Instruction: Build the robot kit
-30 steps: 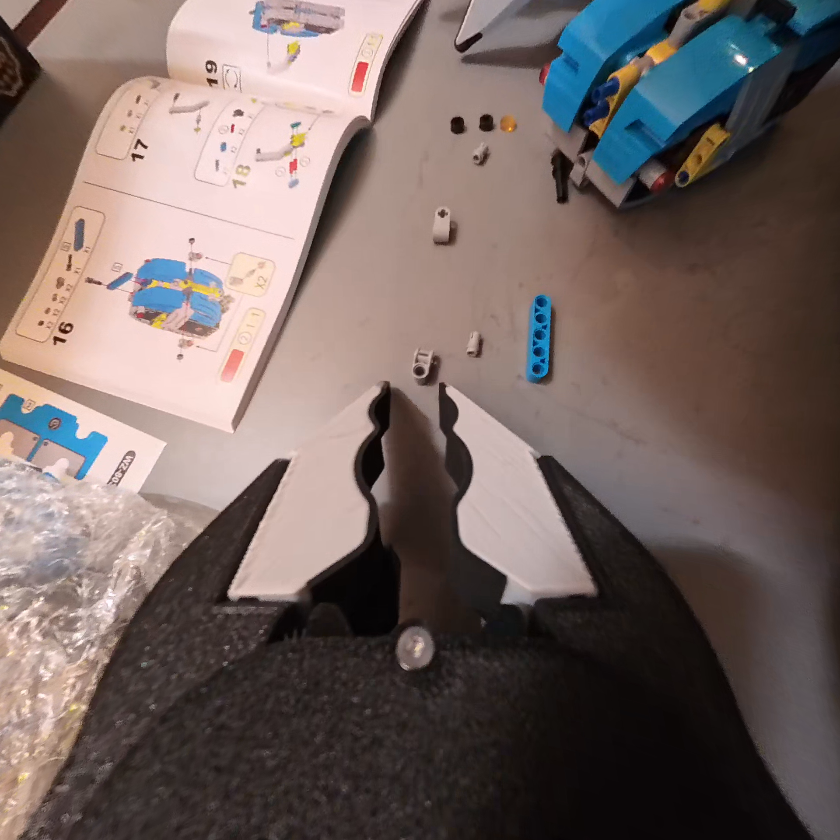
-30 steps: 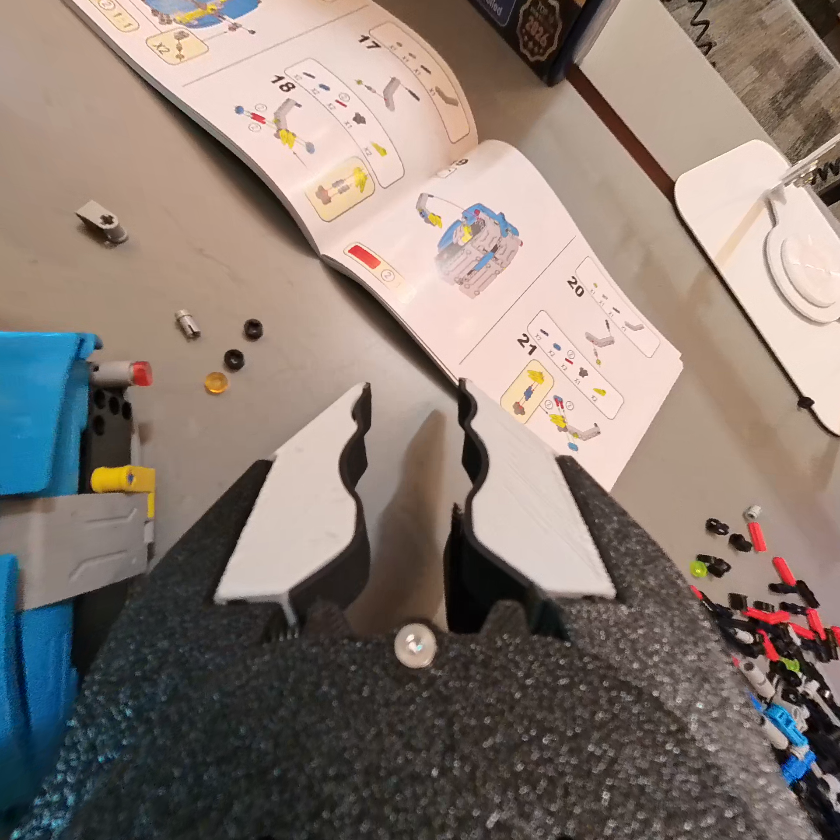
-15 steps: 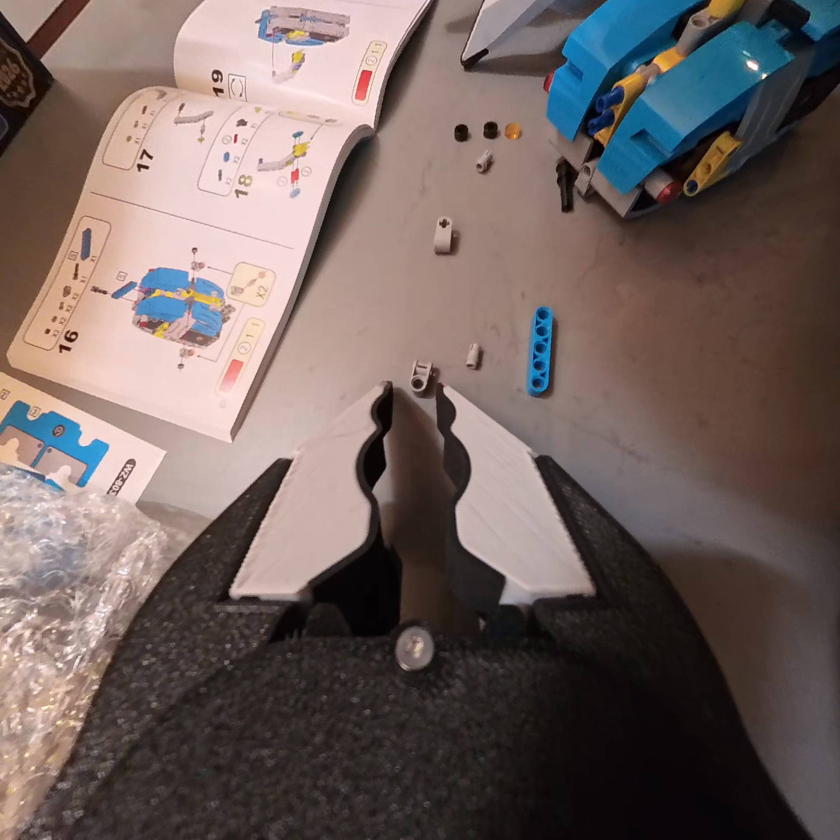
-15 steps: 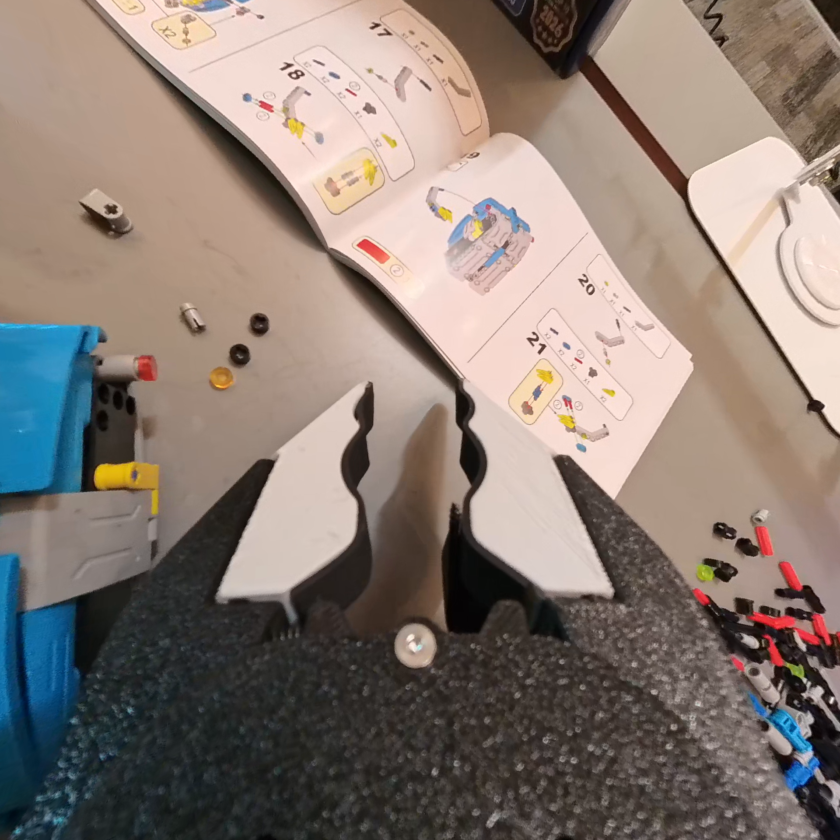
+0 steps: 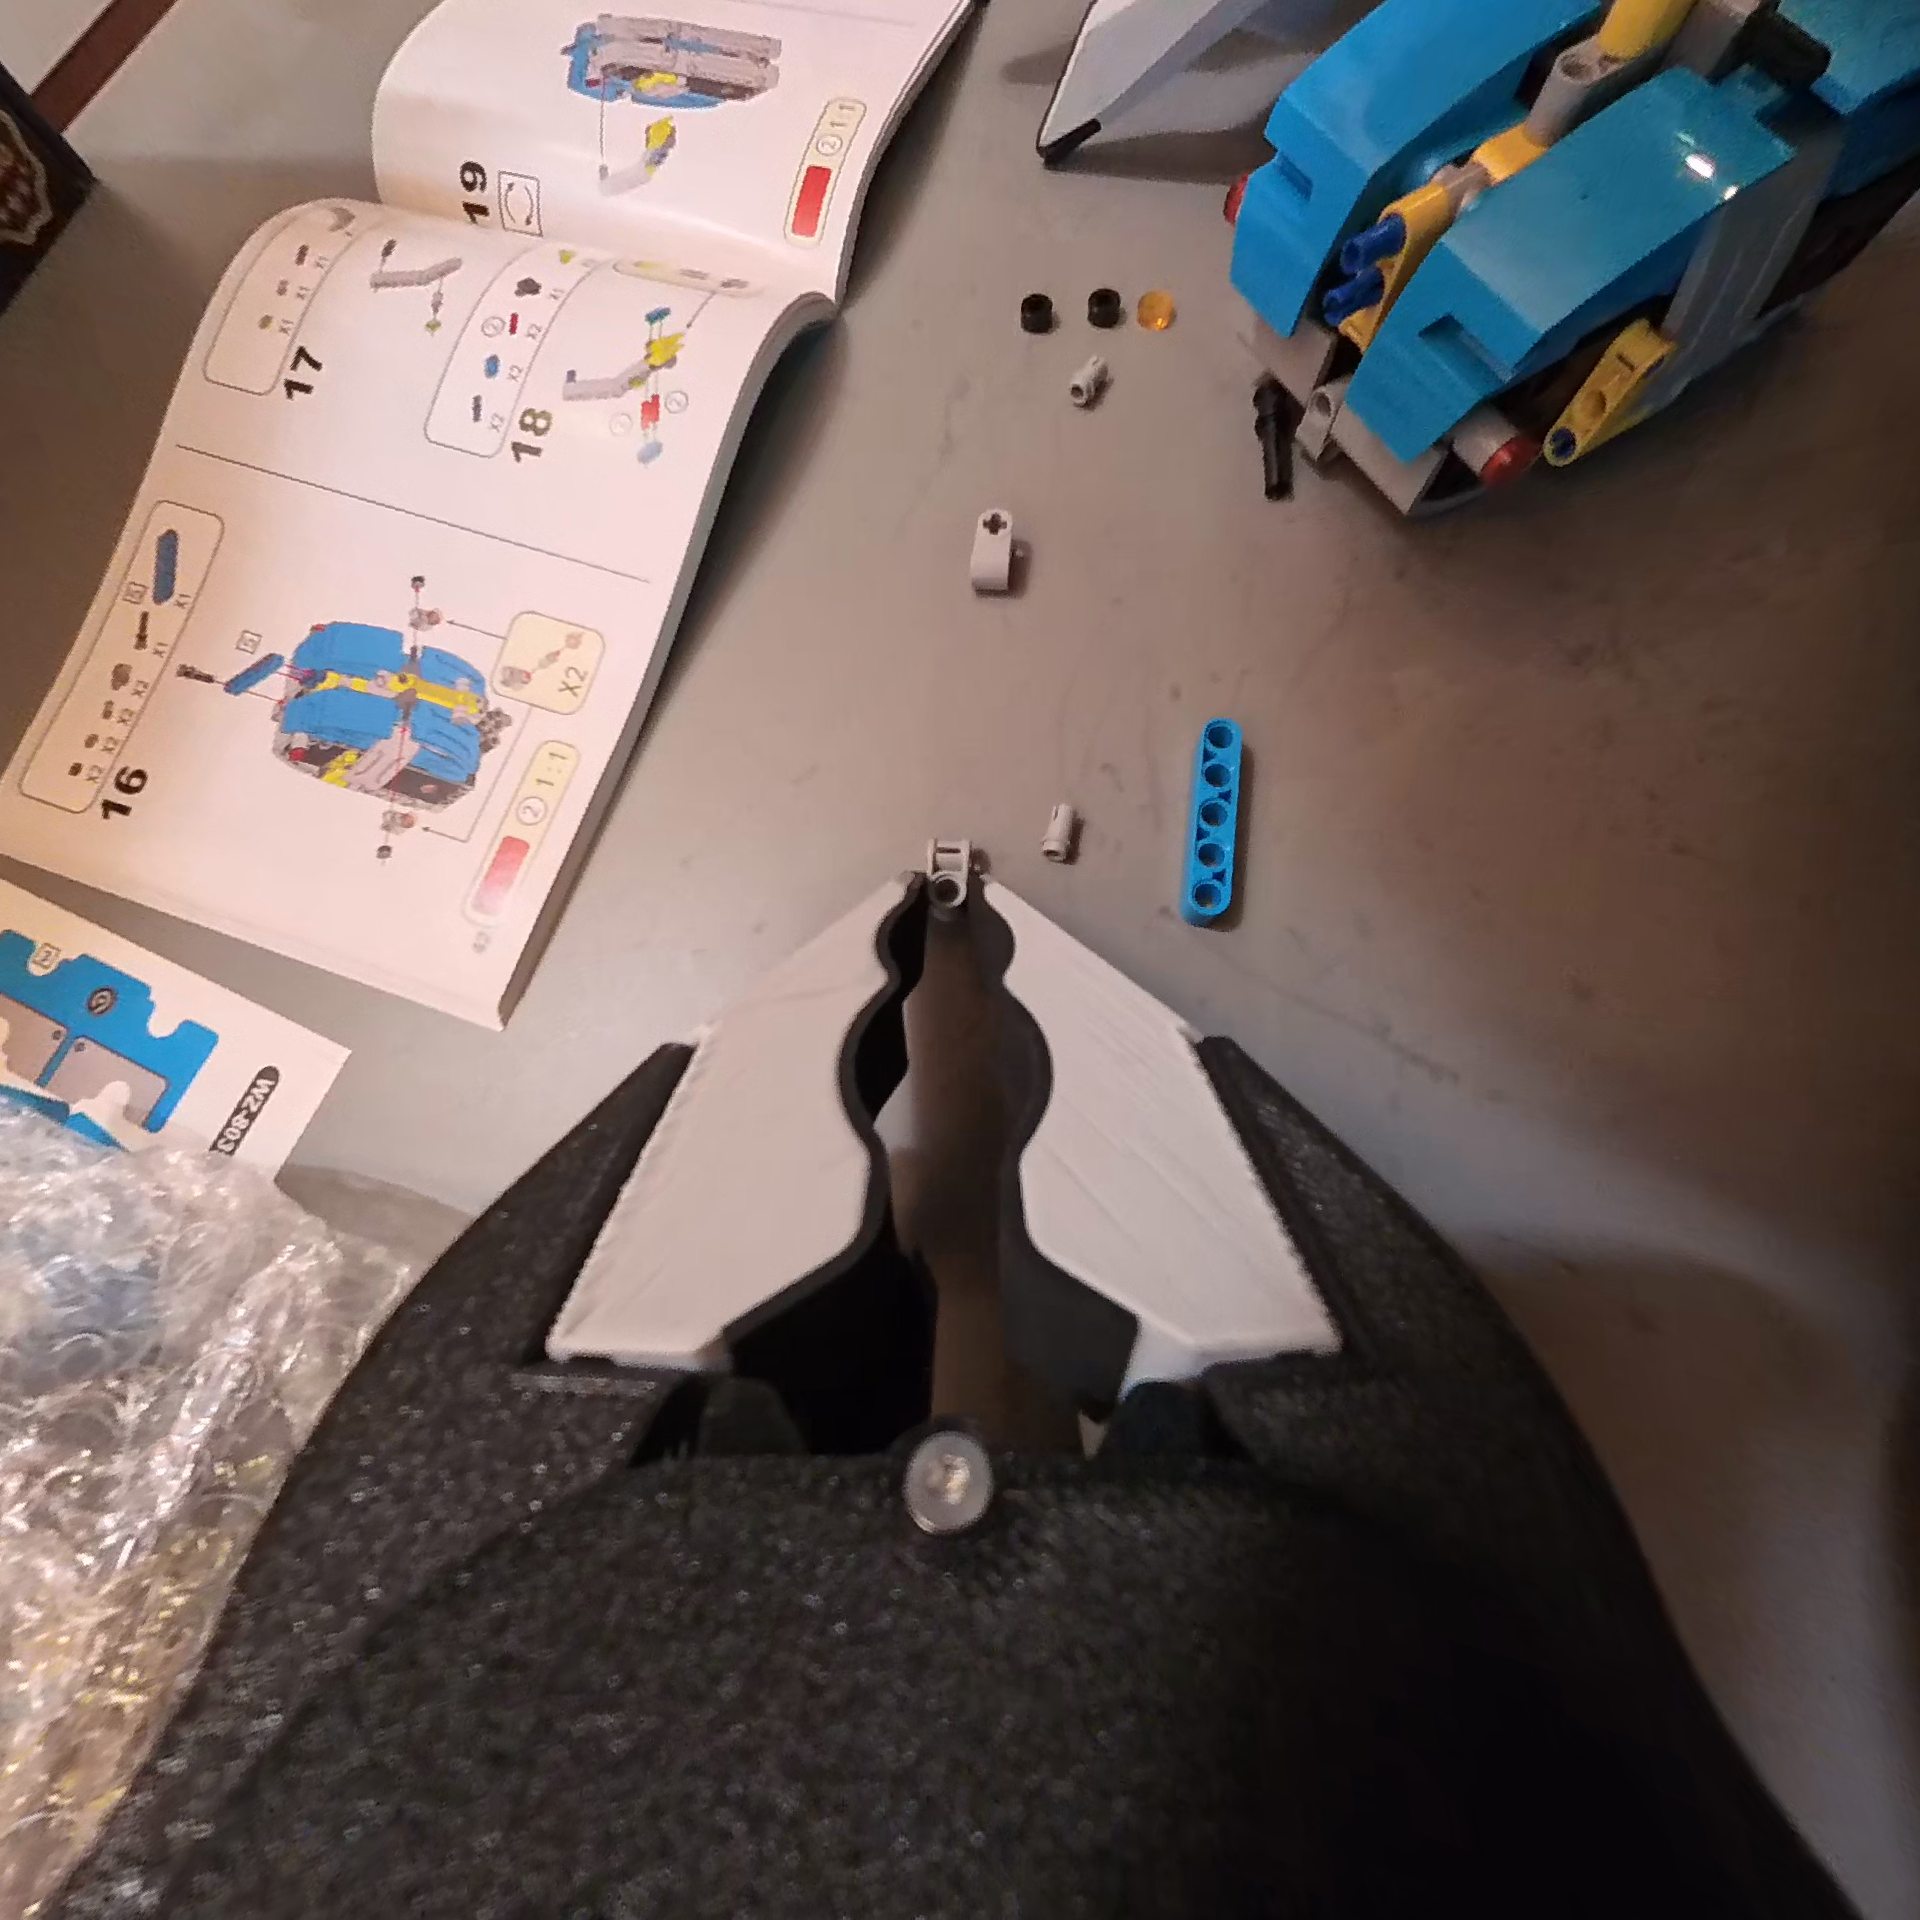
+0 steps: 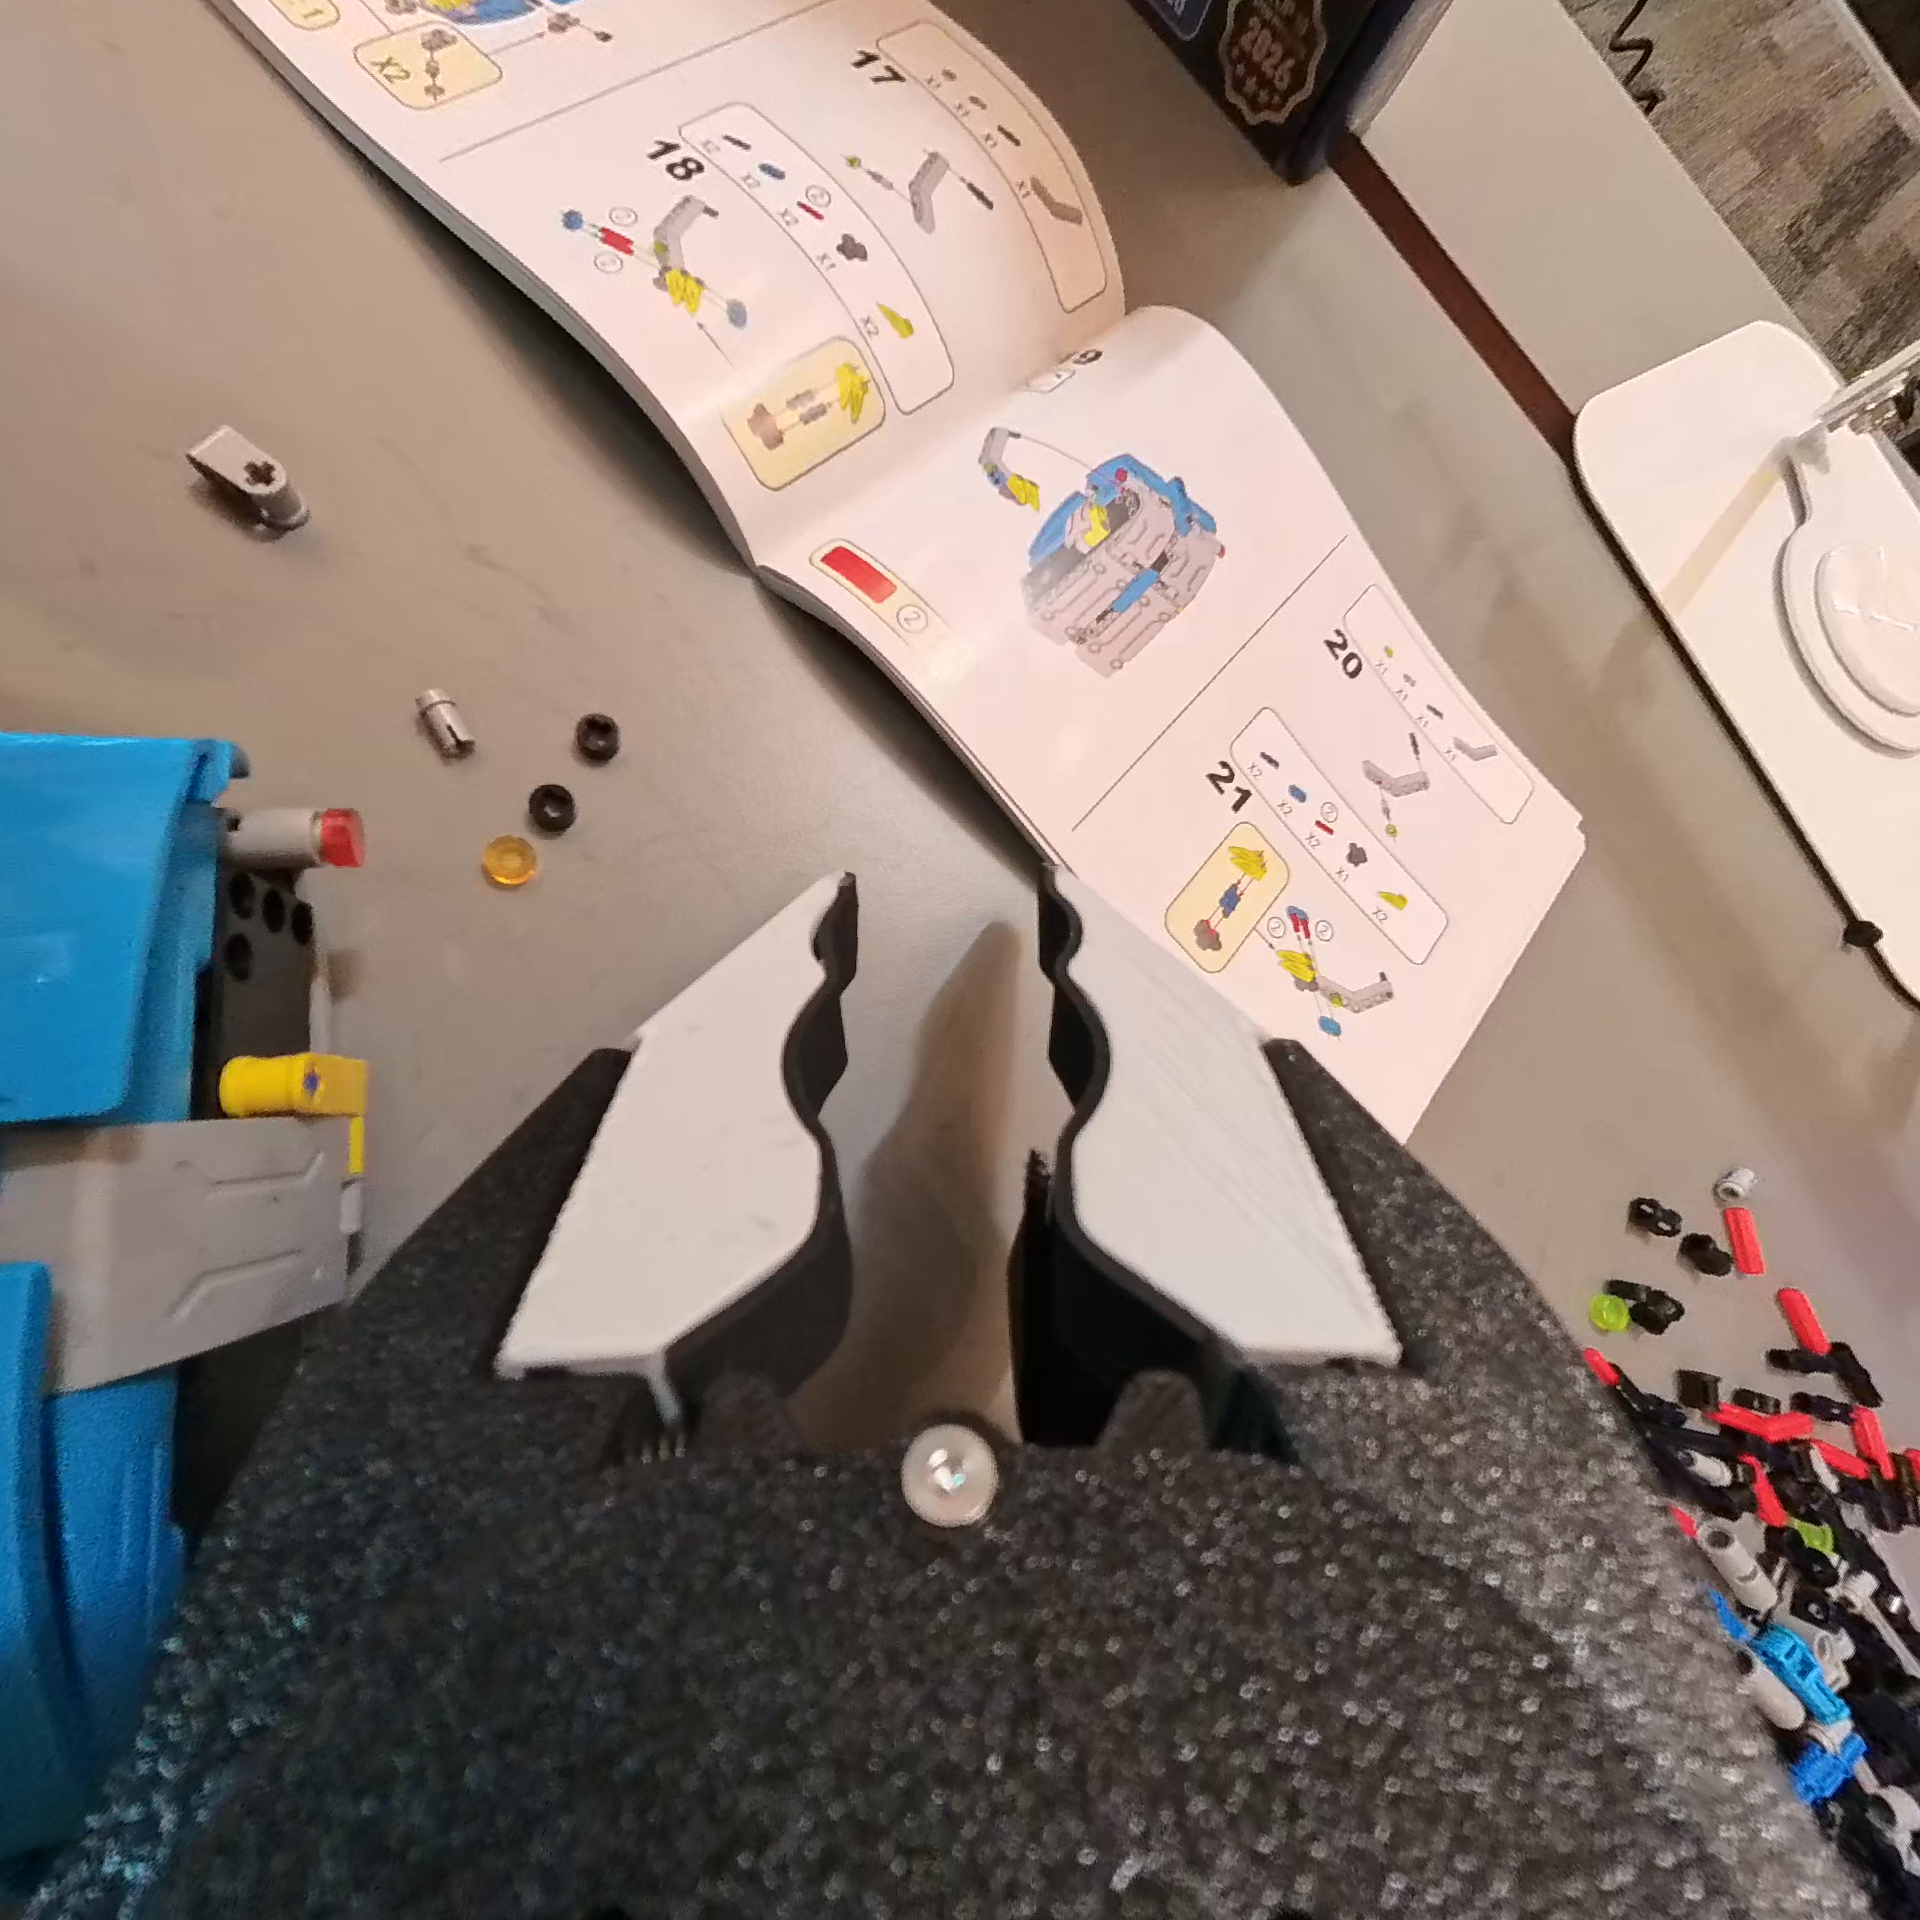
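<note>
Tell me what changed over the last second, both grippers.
The left gripper moved forward and narrowed its jaws around the small grey connector, which now sits between the fingertips; whether it is clamped is unclear. The right gripper stayed open and empty over the table, beside the booklet. The blue beam, grey pin and blue model did not move.

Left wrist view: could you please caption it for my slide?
Left gripper closed on a small grey connector, beside a blue beam and open instruction booklet.
</note>
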